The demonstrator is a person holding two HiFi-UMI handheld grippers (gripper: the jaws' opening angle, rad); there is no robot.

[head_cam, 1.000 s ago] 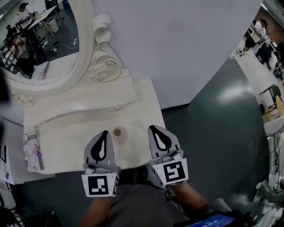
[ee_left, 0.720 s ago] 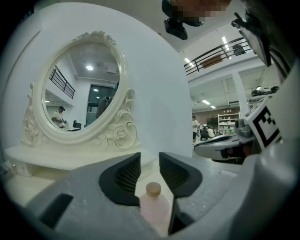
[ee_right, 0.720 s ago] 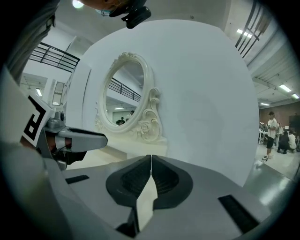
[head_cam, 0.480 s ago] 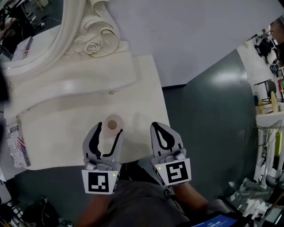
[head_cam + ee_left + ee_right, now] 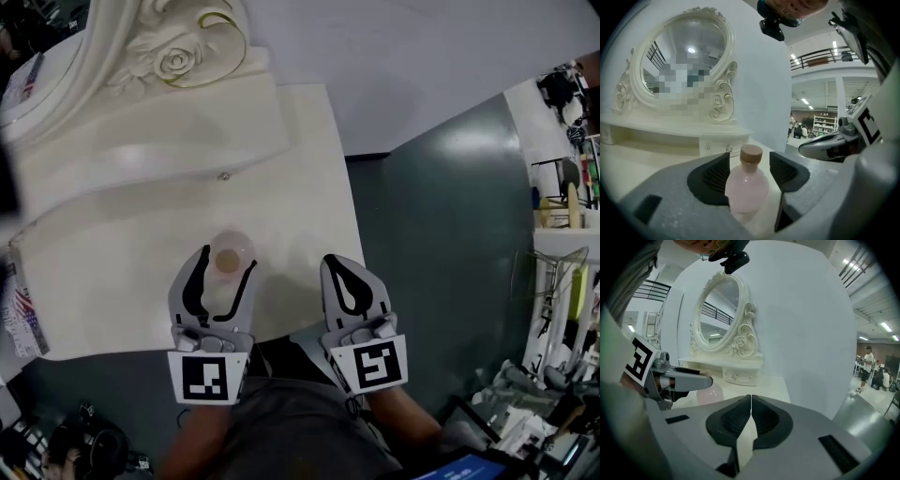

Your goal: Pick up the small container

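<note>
The small container [image 5: 230, 255] is a pink bottle with a tan cap, upright on the cream dressing table [image 5: 309, 187]. My left gripper [image 5: 227, 264] straddles it. Its jaws are opening, with the bottle [image 5: 747, 185] between the pads and a gap showing on the right side. The left gripper view puts my left gripper [image 5: 749, 159] level with the cap. My right gripper [image 5: 333, 267] hovers over the table's front right part, shut and empty. In the right gripper view my right gripper [image 5: 751, 401] has its pads together, and the bottle [image 5: 710, 394] peeks out behind the left gripper's finger.
An ornate oval mirror frame [image 5: 178, 47] rises at the back of the table, above a raised shelf with a small drawer knob [image 5: 223, 175]. Dark floor [image 5: 450, 234] lies to the right of the table edge. Cluttered shelves [image 5: 562, 216] stand at the far right.
The left gripper's jaws went from shut to wide apart and moved forward around the bottle. The right gripper stayed shut in about the same place.
</note>
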